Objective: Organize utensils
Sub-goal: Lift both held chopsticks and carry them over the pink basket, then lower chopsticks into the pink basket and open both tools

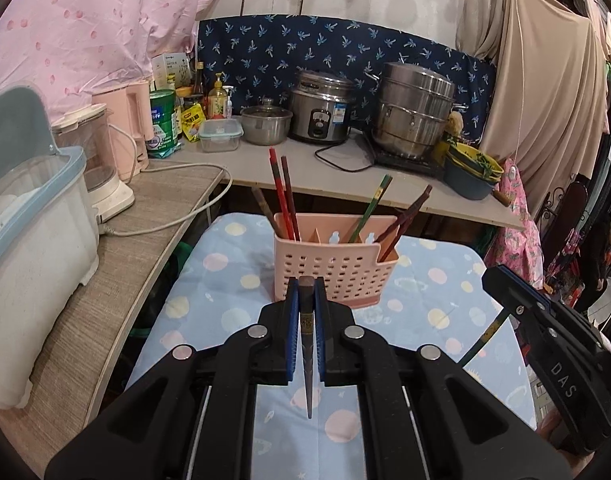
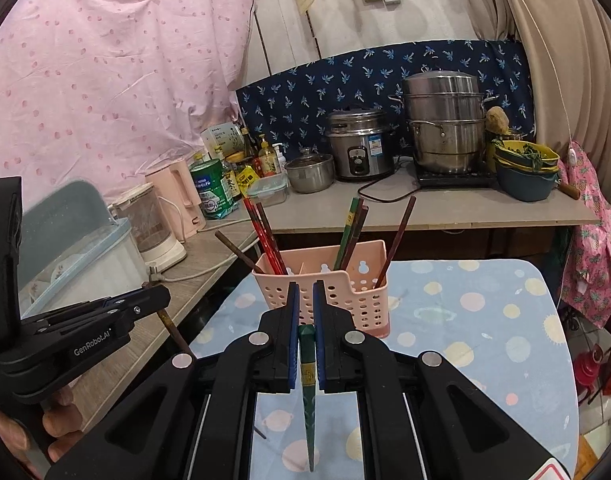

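At twelve o'clock from both cameras, on the spotted cloth (image 1: 233, 292) of a small counter, stood the pink holder (image 1: 333, 268), a perforated basket split into compartments so that utensils could be sorted upright. Chopsticks already leaned in it: a red pair (image 1: 283, 196) in the left compartment, a green one (image 1: 371, 208) near the middle and dark ones (image 1: 405, 216) fanning toward two o'clock, tips down and handles up, likely so they drain and can be picked by the clean end.

The left gripper (image 1: 306, 304) had its jaws clamped on a dark chopstick (image 1: 306, 344), gripped near the thick end with the thin tip hanging toward six o'clock. The right gripper (image 2: 305, 320) was likewise closed tight on a green chopstick (image 2: 308, 392), also held by the thick end, point down. Holding them this way probably let each drop tip first into a slot without being turned over.

Both grippers hovered short of the holder and above its rim, side by side; each showed in the other's view, the right at three o'clock, the left at nine. The holder sat clear of the longer counter (image 1: 345, 176) behind it with its pots (image 1: 413, 112) and rice cooker (image 1: 321, 108), which kept the approach from above open.
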A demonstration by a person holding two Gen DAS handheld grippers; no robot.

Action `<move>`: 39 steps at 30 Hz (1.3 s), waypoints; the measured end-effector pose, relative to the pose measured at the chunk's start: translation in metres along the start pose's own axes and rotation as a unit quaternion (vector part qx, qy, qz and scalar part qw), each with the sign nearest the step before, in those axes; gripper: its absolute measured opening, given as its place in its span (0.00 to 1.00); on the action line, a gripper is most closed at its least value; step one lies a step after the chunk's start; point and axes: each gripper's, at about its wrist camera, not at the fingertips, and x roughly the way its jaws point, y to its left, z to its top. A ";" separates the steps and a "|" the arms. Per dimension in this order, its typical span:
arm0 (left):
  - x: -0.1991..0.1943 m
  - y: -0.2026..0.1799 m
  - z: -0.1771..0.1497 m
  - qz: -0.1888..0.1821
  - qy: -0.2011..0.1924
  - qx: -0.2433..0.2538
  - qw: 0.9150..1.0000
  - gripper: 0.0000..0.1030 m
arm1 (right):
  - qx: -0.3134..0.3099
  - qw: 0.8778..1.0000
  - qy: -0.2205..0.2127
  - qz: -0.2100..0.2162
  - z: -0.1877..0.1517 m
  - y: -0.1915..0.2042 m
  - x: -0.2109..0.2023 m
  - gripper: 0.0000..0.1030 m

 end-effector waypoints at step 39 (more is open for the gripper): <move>0.072 0.002 0.156 0.027 -0.085 -0.019 0.996 0.07 | 0.014 0.998 -0.061 0.014 0.163 -0.014 0.120 0.06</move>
